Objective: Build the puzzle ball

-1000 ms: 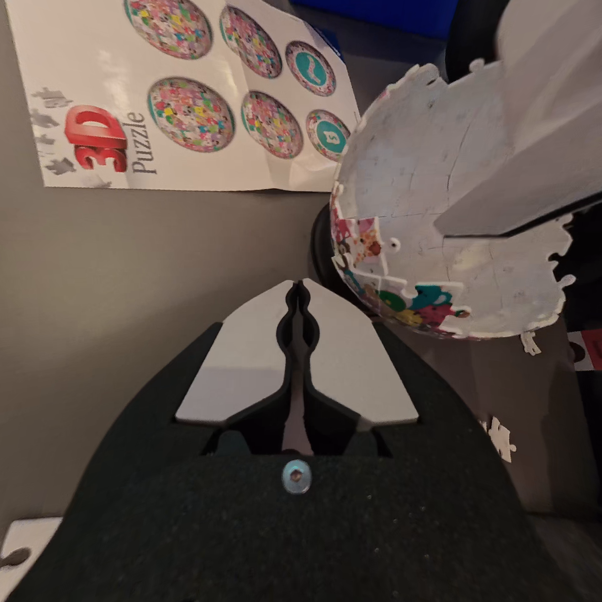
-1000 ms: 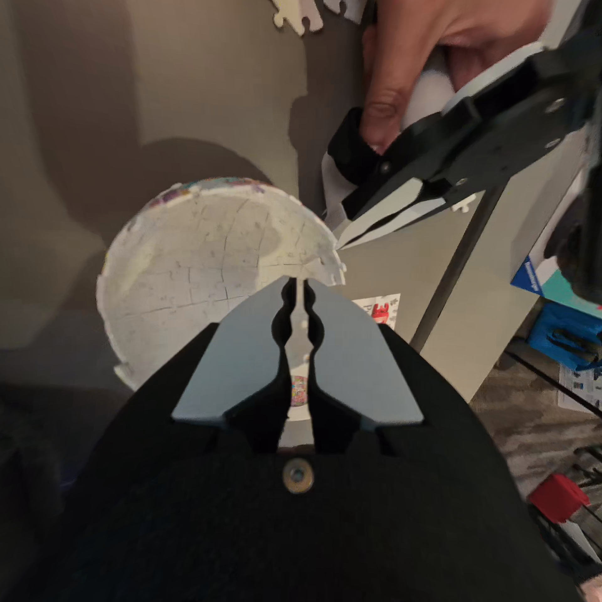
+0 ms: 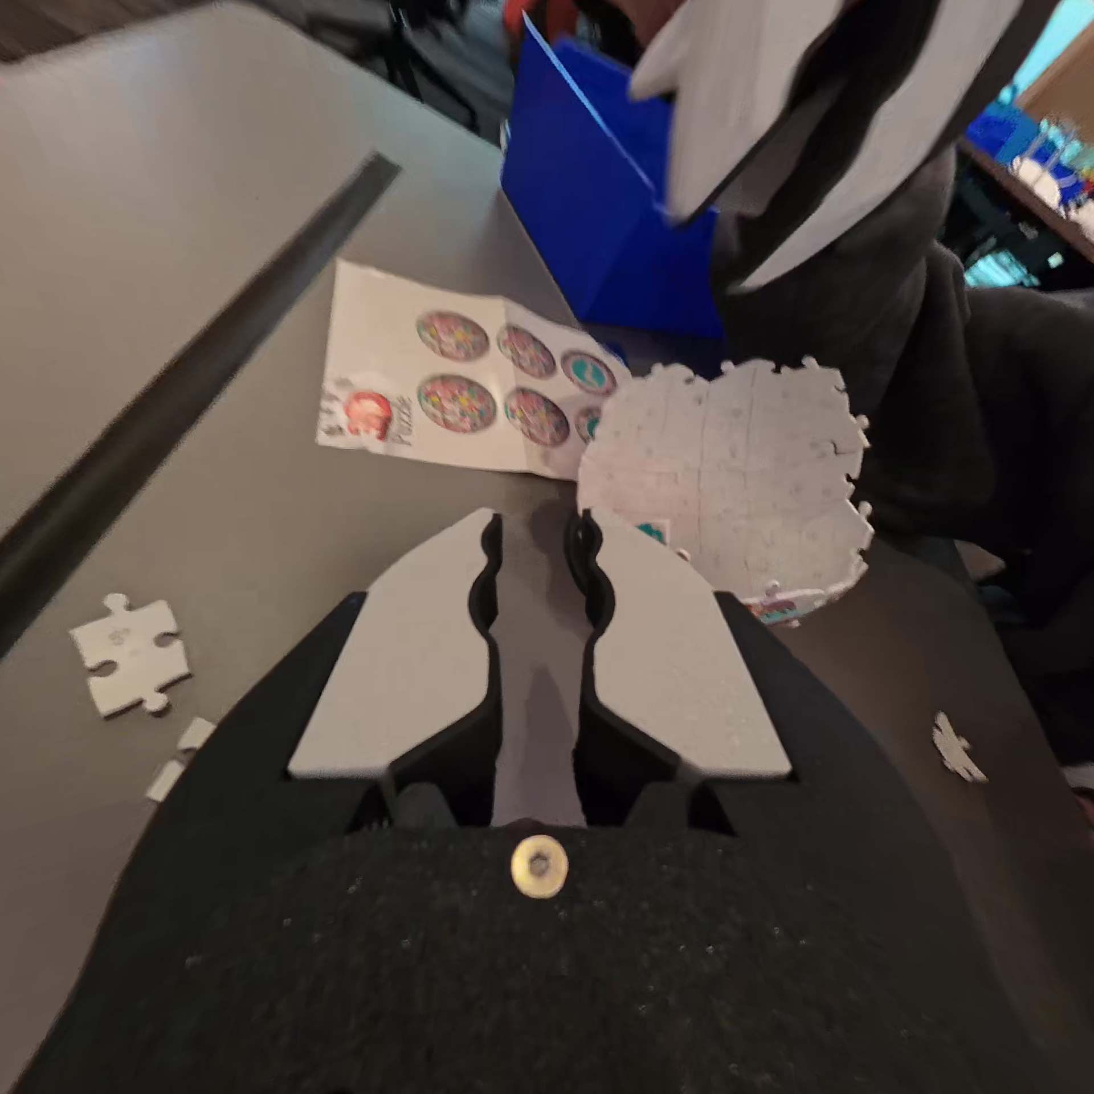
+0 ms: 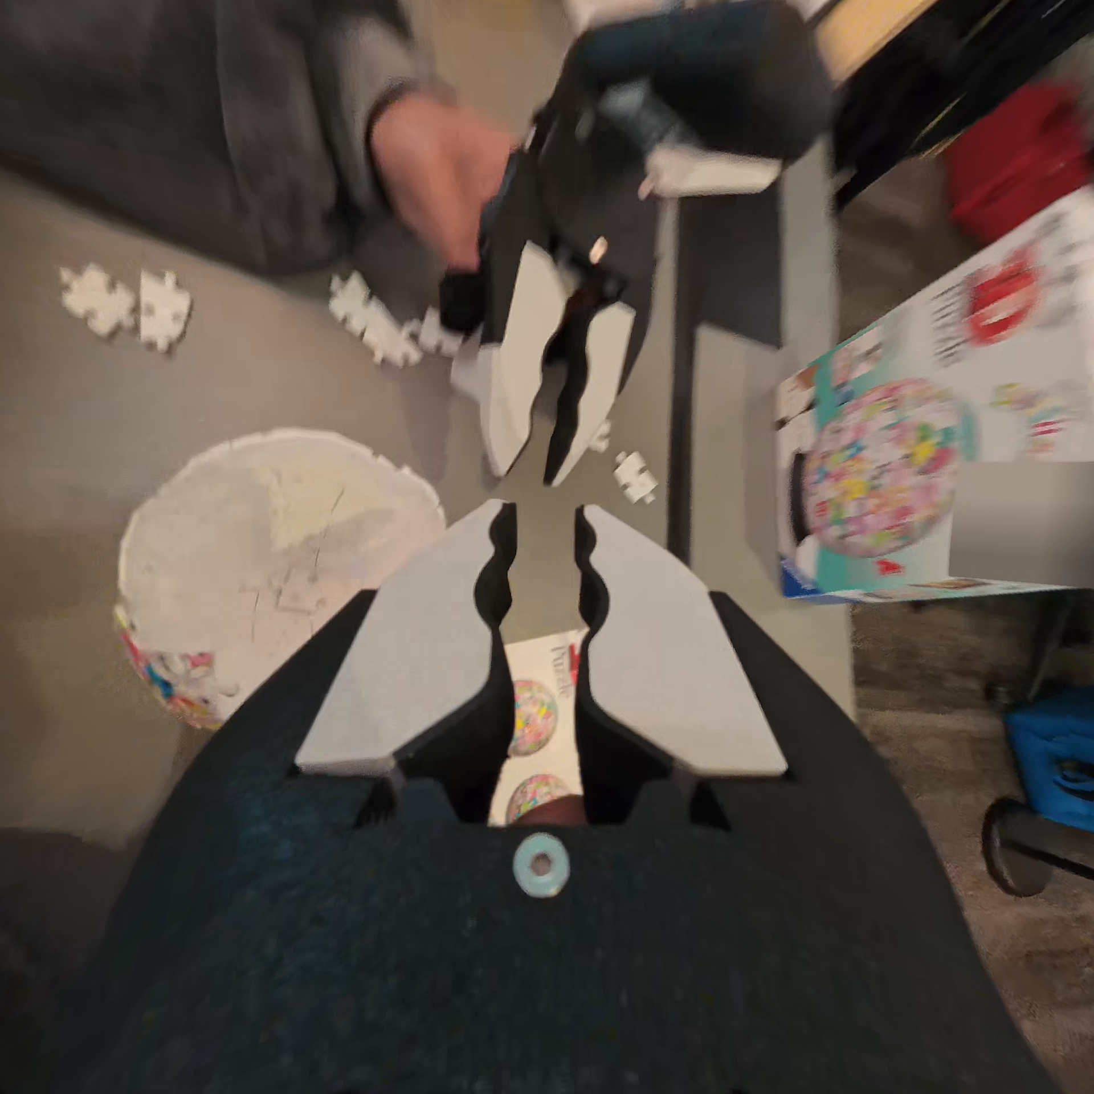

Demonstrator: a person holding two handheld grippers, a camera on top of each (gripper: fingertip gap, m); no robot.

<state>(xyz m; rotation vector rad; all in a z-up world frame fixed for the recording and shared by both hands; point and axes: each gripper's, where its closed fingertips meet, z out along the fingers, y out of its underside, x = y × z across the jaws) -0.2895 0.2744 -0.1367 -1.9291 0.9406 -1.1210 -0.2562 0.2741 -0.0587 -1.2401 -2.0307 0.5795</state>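
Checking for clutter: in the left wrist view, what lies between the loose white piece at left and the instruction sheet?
Only bare grey table lies between the loose piece and the instruction sheet, as the left wrist view shows.

two grippers, left gripper (image 3: 537, 521) and right gripper (image 4: 544, 509); one half-built puzzle ball (image 4: 266, 550); one instruction sheet (image 3: 462, 379); one puzzle box (image 4: 947, 450); several loose pieces (image 4: 124, 308), too blurred to count.

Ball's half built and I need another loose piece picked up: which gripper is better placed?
Left, probably. The left gripper, jaws open and empty, points low over the table with a loose white piece just to its left. The right gripper, also open, sits higher.
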